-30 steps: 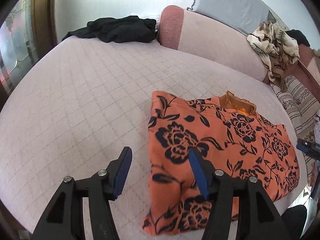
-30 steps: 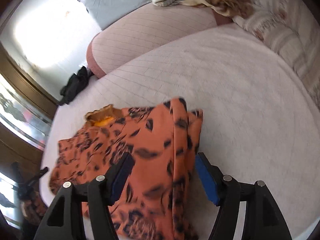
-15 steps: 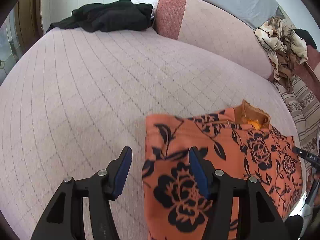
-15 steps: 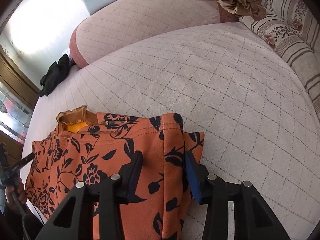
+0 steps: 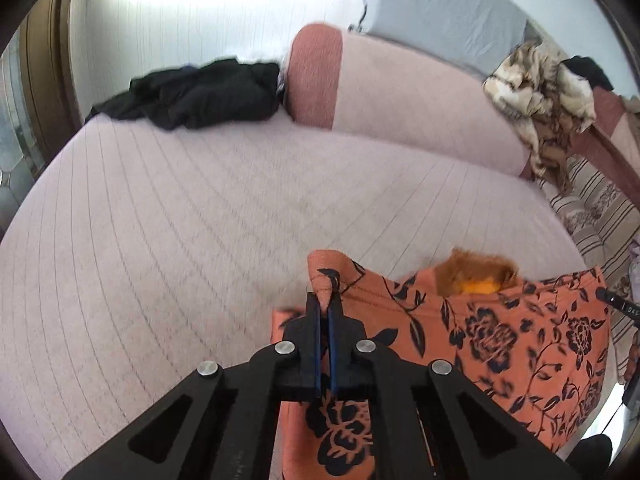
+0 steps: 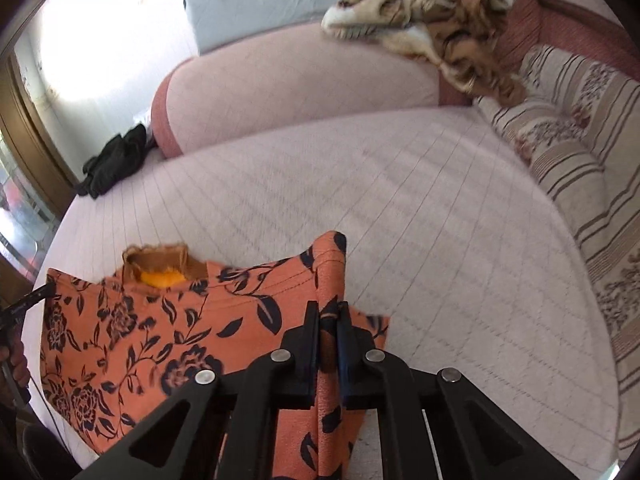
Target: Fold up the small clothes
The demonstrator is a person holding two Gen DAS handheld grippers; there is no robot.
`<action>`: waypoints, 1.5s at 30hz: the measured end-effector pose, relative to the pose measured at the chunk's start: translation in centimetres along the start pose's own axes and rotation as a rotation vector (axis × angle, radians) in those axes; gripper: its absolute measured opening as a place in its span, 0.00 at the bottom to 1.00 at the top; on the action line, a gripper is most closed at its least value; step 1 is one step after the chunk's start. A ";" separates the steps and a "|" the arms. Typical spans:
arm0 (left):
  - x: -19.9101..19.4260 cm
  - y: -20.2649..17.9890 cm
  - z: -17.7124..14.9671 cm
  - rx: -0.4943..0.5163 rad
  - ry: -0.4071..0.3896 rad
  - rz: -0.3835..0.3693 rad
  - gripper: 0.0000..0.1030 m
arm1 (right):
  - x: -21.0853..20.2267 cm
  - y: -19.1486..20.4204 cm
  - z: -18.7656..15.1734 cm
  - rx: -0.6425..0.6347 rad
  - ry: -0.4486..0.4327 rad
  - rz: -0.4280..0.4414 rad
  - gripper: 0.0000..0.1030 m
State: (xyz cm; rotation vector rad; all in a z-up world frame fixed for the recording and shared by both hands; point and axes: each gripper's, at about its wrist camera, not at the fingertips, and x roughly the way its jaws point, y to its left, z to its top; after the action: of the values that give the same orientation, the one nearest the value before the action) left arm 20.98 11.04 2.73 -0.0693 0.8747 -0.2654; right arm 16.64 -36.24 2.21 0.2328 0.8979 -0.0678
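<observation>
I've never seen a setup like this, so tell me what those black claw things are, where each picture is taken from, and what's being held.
They are hand-held grippers, one in each of a person's hands, each with a wide-angle camera looking along its jaws. One picture comes from the left gripper, the other from the right gripper. Both have their jaws shut on an orange flowered garment, one at each corner of the same edge. It lies on a pink quilted bed. Black clothes and a patterned blanket lie farther back.

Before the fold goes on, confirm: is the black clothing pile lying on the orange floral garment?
No, the black clothing pile lies far off by the bolster, apart from the orange floral garment.
</observation>
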 end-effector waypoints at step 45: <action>-4.8 -4.0 -14.2 0.079 0.077 0.057 0.57 | 2.3 4.7 -5.0 0.174 0.159 0.249 0.76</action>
State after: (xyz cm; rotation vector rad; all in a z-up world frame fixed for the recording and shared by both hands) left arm 6.35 9.10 -2.07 0.0398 0.9406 -0.2503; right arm 14.93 -30.47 -1.77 0.5162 1.0158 0.1049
